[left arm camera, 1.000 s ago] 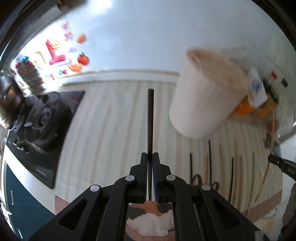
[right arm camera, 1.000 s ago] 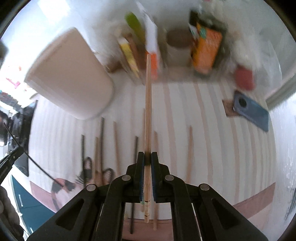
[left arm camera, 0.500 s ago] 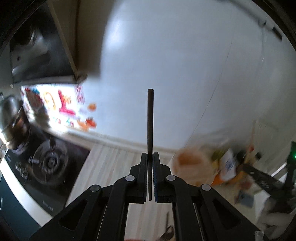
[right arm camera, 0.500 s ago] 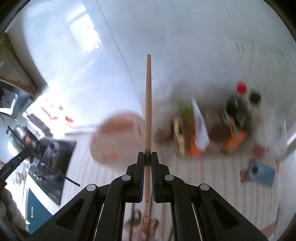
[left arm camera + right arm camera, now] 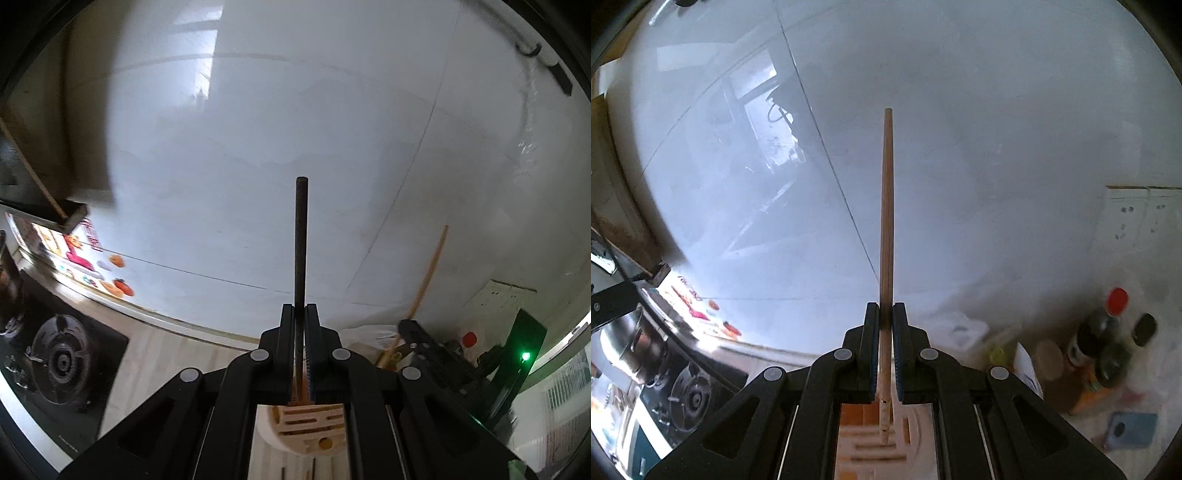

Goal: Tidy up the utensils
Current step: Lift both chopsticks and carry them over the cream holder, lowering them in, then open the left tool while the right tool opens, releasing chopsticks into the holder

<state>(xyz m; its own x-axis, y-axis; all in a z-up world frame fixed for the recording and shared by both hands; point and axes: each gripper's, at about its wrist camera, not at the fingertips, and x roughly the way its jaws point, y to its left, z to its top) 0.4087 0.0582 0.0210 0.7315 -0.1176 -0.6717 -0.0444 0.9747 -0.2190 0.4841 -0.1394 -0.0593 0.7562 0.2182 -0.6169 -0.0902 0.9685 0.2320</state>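
My left gripper [image 5: 300, 310] is shut on a black chopstick [image 5: 300, 240] that sticks straight out ahead against the white wall. My right gripper [image 5: 885, 310] is shut on a light wooden chopstick [image 5: 887, 206], also pointing ahead. A cream utensil holder [image 5: 314, 424] with a slotted top shows just below and between the left fingers. In the right wrist view the holder [image 5: 871, 446] lies right under the wooden chopstick's lower end. The left wrist view also catches the right gripper [image 5: 405, 325] close by on the right, with its wooden chopstick [image 5: 430, 269] slanting up.
A black gas stove [image 5: 59, 363] lies at the left on the striped counter. Sauce bottles [image 5: 1108, 332] and jars crowd the back right corner beside a blue phone [image 5: 1130, 430]. Wall sockets [image 5: 1137, 218] sit above them. A white tiled wall fills the view ahead.
Both grippers have risen and tipped upward with their chopsticks. The counter and the loose chopsticks dropped out of view, and the holder moved from ahead to beneath the jaws.
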